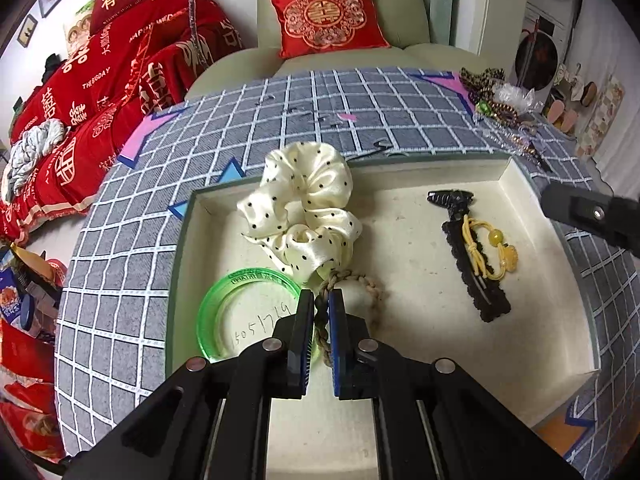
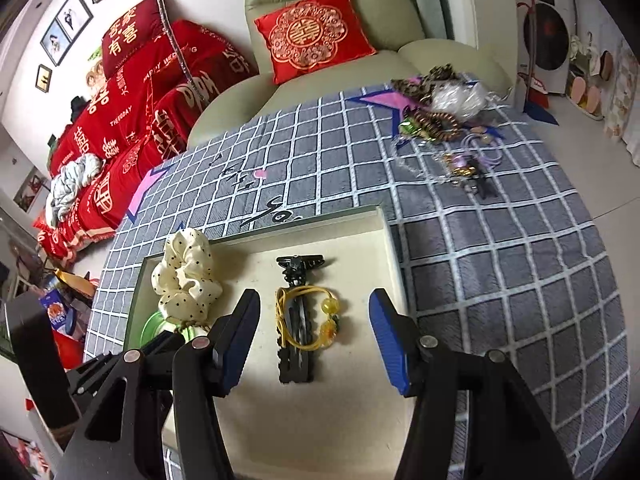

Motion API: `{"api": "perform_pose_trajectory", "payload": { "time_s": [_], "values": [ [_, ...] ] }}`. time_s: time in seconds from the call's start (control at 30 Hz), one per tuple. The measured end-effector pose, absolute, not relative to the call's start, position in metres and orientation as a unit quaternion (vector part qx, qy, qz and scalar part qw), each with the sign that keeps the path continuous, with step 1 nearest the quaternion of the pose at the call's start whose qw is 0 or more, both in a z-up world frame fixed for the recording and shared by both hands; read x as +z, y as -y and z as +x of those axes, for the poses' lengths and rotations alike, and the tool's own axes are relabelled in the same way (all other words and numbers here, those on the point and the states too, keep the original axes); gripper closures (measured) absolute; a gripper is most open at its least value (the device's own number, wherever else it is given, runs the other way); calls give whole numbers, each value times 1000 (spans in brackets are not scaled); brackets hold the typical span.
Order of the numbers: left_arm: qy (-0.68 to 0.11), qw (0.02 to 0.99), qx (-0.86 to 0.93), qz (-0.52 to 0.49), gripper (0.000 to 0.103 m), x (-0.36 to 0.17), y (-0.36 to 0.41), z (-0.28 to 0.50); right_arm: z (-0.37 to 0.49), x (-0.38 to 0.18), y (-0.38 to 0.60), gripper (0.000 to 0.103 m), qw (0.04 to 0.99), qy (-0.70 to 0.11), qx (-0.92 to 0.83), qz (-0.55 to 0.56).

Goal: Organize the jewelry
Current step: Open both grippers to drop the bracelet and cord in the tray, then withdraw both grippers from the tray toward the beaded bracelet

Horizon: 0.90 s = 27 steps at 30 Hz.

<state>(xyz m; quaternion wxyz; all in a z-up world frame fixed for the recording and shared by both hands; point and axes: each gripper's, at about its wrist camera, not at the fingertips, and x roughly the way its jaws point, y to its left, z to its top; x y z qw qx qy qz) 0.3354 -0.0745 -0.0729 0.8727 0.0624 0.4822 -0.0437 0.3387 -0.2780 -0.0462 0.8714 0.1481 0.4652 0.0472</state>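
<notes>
Braided cord (image 1: 325, 320) sits clenched in our left claw (image 1: 321, 308), seen only from the left wrist. Our right claw (image 2: 316, 340) hangs released above the black clip (image 2: 298, 320).

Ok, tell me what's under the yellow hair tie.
The yellow hair tie lies on a black hair clip in the tray; the clip's middle is covered.

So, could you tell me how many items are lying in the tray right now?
5: scrunchie far left, green bangle near left, braided tie in left gripper, black clip with yellow tie right.
</notes>
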Motion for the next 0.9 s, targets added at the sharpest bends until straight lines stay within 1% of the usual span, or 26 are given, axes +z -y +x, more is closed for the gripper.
{"api": "perform_pose_trajectory", "payload": {
  "time_s": [0.03,0.07,0.1,0.17,0.27,0.37,0.4,0.43,0.47,0.5,0.6,0.67,0.77,0.8,0.83,0.87,0.9],
  "values": [
    [-478,875,-45,61,74,-71,74,334,334,-44,280,43,871,-464,46,152],
    [-477,876,-44,59,20,-70,73,334,332,-43,282,42,871,-464,46,156],
    [-472,879,-41,55,0,-68,72,333,328,-42,285,42,868,-465,47,169],
    [-447,892,-39,49,0,-61,71,328,325,-44,289,42,865,-467,45,180],
    [-456,887,-45,49,0,-57,71,326,317,-45,292,42,864,-471,40,177],
    [-449,891,-39,51,0,-51,68,316,309,-45,294,42,861,-474,41,179],
    [-446,893,-38,50,0,-50,67,312,306,-45,293,41,861,-475,43,178],
    [-445,894,-39,48,0,-49,65,308,302,-44,291,38,862,-475,45,174],
    [-444,894,-40,45,0,-48,63,302,299,-43,291,28,862,-475,46,170],
    [-444,894,-41,43,0,-47,61,297,294,-42,289,20,862,-476,48,167],
    [-451,890,-48,36,0,-47,53,282,281,-38,287,19,864,-473,53,163],
    [-457,887,-50,32,0,-47,48,271,273,-34,287,16,866,-469,57,162],
    [-460,886,-49,23,0,-44,42,254,257,-29,287,15,871,-457,64,169],
    [-459,887,-47,21,0,-43,40,249,252,-27,288,8,870,-455,69,174],
    [-459,887,-47,19,0,-42,39,245,247,-26,288,3,869,-454,74,180],
    [-459,887,-47,19,0,-41,38,239,243,-25,288,0,870,-452,76,183],
    [-459,887,-48,19,0,-40,37,234,238,-23,288,0,872,-447,78,185]
  ]
}}
